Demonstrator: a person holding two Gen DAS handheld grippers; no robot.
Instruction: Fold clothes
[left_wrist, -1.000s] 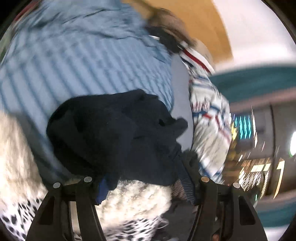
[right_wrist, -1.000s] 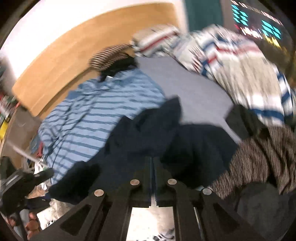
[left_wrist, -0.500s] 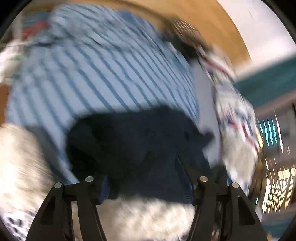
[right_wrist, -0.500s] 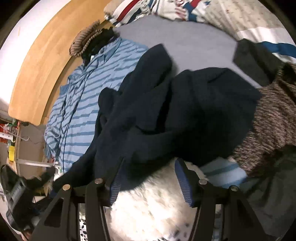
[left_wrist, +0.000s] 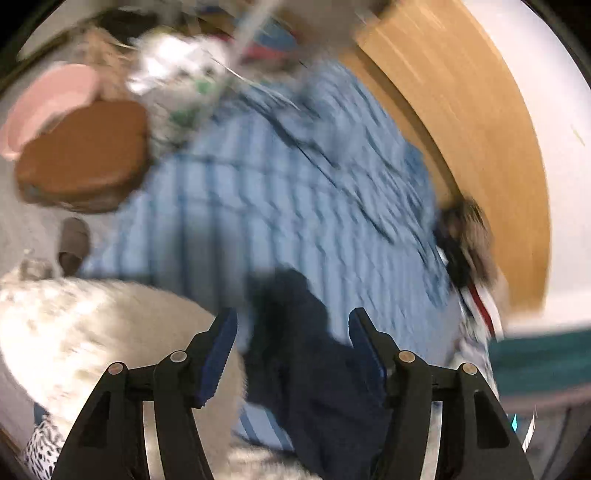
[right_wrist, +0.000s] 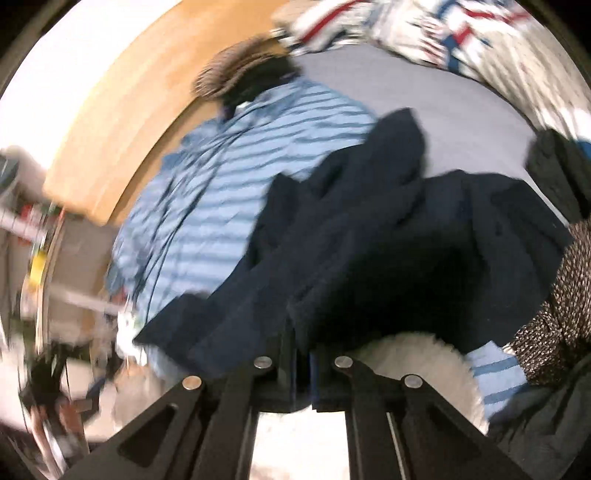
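Right gripper (right_wrist: 303, 365) jaws pinched on limp dark navy knit garment (right_wrist: 388, 236) hem; left gripper (left_wrist: 291, 350) jaws wide, sleeve between; soft, droops, grab edges

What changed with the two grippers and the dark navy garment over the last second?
The right gripper opened its jaws over the dark navy garment, then shut on its near edge. The left gripper swung sideways toward the bed's edge, so only a strip of navy cloth now lies between its open jaws. The blue striped shirt stayed spread on the grey bed sheet, under the navy garment.
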